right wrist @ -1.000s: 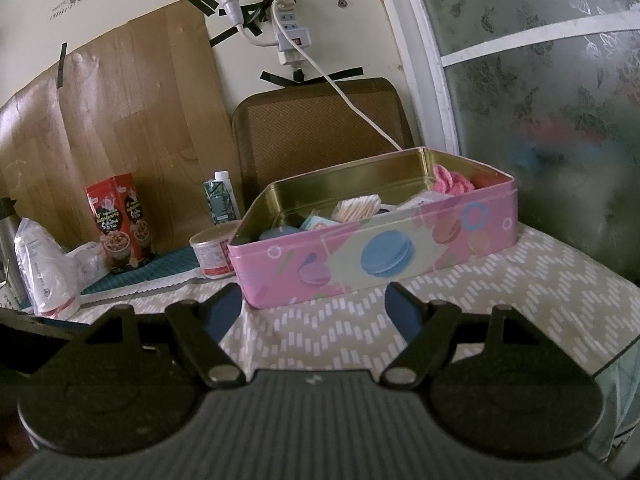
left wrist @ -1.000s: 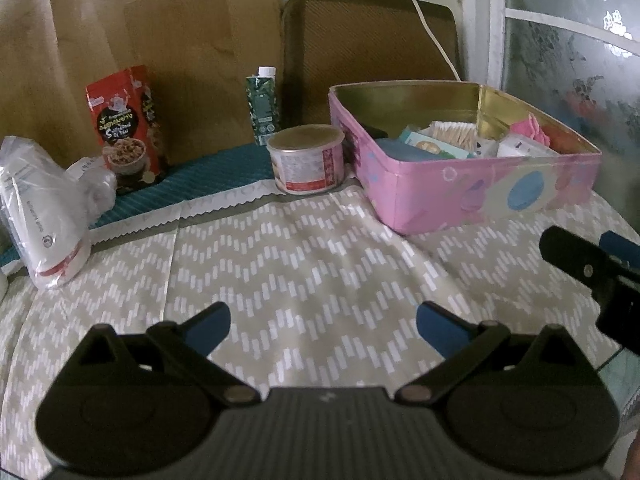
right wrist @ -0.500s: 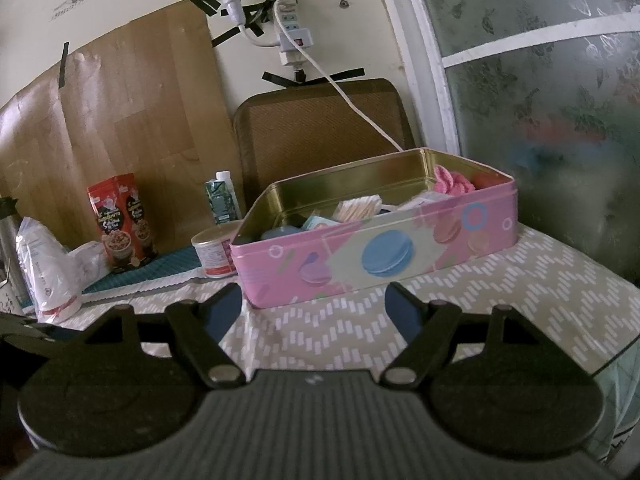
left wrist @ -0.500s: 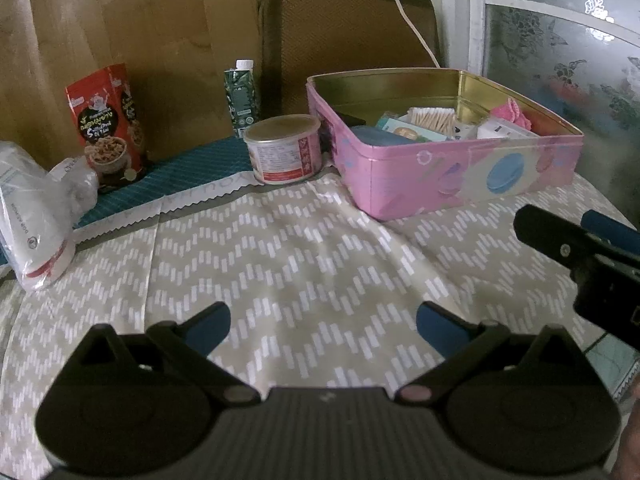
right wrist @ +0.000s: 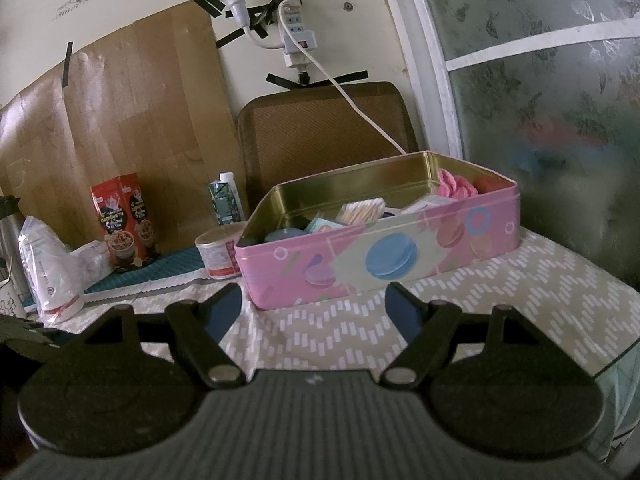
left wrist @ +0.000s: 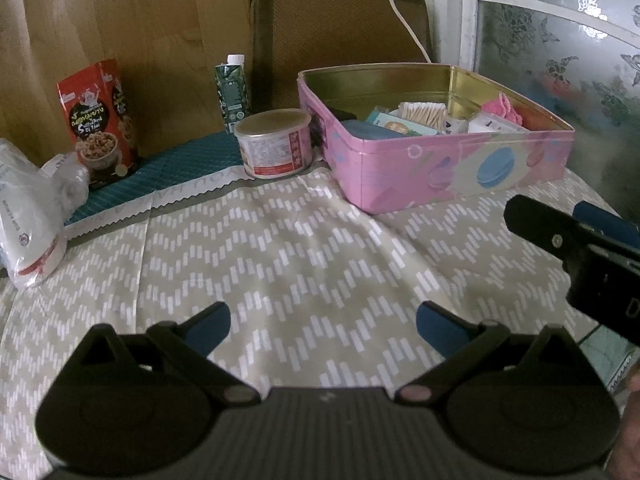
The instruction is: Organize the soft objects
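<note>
— Looking for the soft pink thing point(right wrist: 456, 186)?
— Inside the pink tin point(right wrist: 384, 256), far right corner, straight ahead of the right tongs point(right wrist: 314, 310); left tongs point(left wrist: 322, 322) sit farther. Both wide open, empty.

Only a large "5" legible on the red snack pouch point(left wrist: 99, 120)

1. We see bare tabletop point(left wrist: 304, 248) ahead of the left gripper point(left wrist: 322, 320).
2. Pink tin point(left wrist: 400, 168) blocks far right; its top is open.
3. Can point(left wrist: 274, 142), carton point(left wrist: 232, 90), red pouch point(left wrist: 98, 120) line the back.
4. White bag point(left wrist: 28, 216) crowds the left edge.
5. Right gripper point(right wrist: 314, 306) faces the tin wall closely.
</note>
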Available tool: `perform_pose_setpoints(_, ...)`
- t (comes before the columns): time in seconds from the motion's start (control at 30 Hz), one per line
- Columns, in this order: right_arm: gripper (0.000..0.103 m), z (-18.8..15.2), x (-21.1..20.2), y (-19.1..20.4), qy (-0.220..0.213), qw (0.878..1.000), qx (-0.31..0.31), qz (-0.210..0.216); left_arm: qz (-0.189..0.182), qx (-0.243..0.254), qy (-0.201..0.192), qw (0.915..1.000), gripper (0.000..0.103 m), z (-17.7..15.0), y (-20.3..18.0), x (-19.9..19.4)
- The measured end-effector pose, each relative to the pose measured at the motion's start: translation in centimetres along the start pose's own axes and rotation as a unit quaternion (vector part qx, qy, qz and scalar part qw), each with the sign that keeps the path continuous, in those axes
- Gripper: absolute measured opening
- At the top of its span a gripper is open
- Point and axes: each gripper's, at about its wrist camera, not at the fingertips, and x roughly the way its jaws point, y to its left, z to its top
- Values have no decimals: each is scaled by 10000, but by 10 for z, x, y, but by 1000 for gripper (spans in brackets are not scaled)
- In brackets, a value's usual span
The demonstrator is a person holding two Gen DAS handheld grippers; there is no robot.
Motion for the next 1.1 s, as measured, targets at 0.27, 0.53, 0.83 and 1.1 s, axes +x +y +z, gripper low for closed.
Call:
perform_pose_setpoints(0.27, 81, 0, 0, 1, -3, 10000, 2, -8, -119, -49, 63, 9999, 103, 0, 2, 1)
perform_pose_setpoints(0.53, 81, 0, 0, 0, 4, 10000, 1, 2, -201, -108, 107, 9997, 103, -1, 3, 2)
perform_pose_setpoints(0.83, 81, 0, 0, 0, 5, 10000, 1, 3, -229, -133, 150, 9995, 103, -2, 3, 2)
perform_pose_setpoints(1.1, 81, 0, 0, 0, 9, 10000, -3, 6, -275, -149, 188, 9993, 103, -3, 2, 3)
